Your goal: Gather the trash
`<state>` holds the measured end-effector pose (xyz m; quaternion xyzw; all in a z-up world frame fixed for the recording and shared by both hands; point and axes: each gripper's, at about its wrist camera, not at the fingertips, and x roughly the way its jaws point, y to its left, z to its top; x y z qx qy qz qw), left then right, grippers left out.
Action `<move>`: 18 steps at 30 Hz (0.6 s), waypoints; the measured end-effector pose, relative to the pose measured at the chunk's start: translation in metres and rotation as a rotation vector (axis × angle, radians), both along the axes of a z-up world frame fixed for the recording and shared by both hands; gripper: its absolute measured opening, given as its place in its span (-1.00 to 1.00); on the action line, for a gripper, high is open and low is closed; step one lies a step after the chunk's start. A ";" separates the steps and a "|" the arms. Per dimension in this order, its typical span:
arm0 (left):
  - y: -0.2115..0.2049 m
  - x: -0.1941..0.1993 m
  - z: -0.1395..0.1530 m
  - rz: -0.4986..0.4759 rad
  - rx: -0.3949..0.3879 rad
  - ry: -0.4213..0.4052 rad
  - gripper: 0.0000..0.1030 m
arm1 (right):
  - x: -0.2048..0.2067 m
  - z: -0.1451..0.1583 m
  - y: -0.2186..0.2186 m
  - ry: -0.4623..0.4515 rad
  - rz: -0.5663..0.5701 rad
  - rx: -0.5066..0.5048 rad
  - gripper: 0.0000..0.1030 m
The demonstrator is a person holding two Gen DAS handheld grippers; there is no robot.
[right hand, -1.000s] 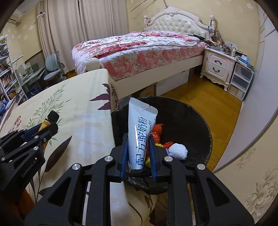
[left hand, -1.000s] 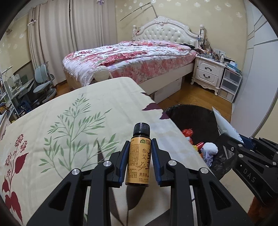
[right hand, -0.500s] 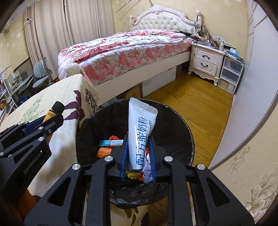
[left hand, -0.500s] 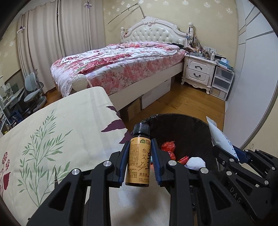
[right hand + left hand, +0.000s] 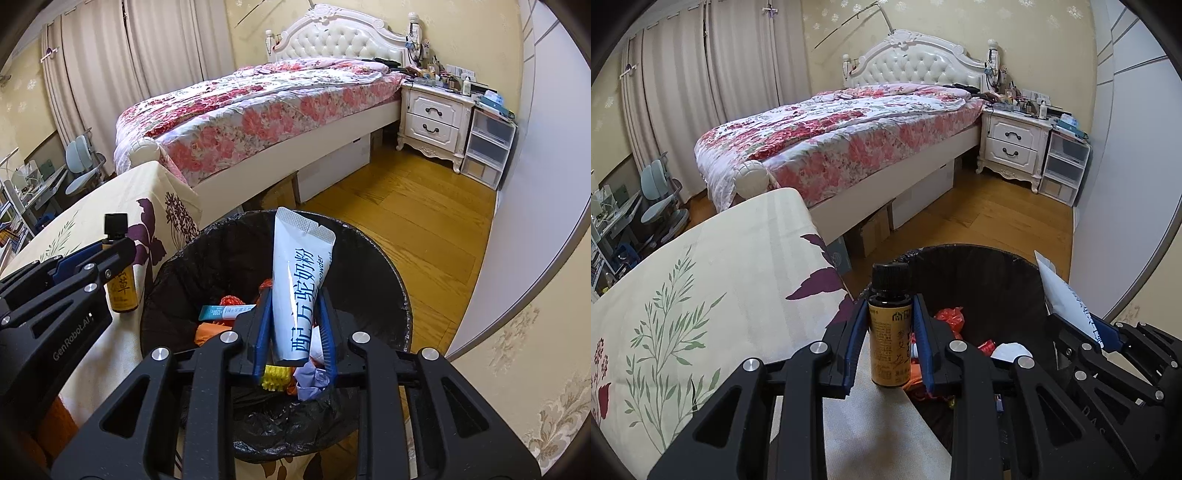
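Jaws, left gripper (image 5: 889, 341): closed flat on both sides of a small brown bottle (image 5: 889, 332), held upright by its body with the black cap clear above, so it can drop straight when let go. Position: at the bin's 9 o'clock rim, beside the table (image 5: 701, 295) edge.

Jaws, right gripper (image 5: 295, 332): pinched on the lower half of a white powder packet (image 5: 300, 291), torn top pointing up. Position: directly over the bin's opening.

Bin (image 5: 391, 291): black-lined, on the floor against the table, already holding wrappers, a crumpled tissue and a yellow brush head.

Status, by judgement: packet ready to release; bottle needs a short carry toward 3 o'clock.
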<state>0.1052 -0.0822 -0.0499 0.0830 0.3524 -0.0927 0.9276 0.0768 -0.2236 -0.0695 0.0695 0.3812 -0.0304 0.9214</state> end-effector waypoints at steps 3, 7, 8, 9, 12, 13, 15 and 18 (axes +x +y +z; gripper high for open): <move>-0.002 -0.001 -0.001 -0.001 0.005 -0.003 -0.22 | 0.001 -0.001 -0.001 0.000 -0.005 0.002 -0.53; -0.002 0.000 -0.001 0.002 0.004 0.000 -0.01 | 0.001 -0.001 -0.003 -0.002 -0.015 -0.001 -0.34; -0.001 0.000 -0.001 0.002 0.004 -0.001 0.05 | 0.001 -0.001 -0.003 -0.005 -0.020 -0.001 -0.24; -0.001 0.000 0.000 0.004 0.002 -0.002 0.13 | 0.001 0.000 -0.003 -0.008 -0.023 -0.001 -0.23; 0.000 0.000 0.001 0.009 -0.005 -0.006 0.31 | 0.000 0.001 -0.005 -0.014 -0.036 -0.008 -0.14; 0.001 0.000 0.001 0.012 -0.007 -0.009 0.38 | 0.000 0.002 -0.006 -0.016 -0.039 -0.010 -0.09; 0.003 -0.001 0.002 0.019 -0.008 -0.014 0.41 | -0.002 0.004 -0.007 -0.020 -0.045 -0.015 -0.07; 0.005 -0.001 0.003 0.029 -0.005 -0.023 0.49 | -0.005 0.006 -0.009 -0.025 -0.061 -0.027 0.07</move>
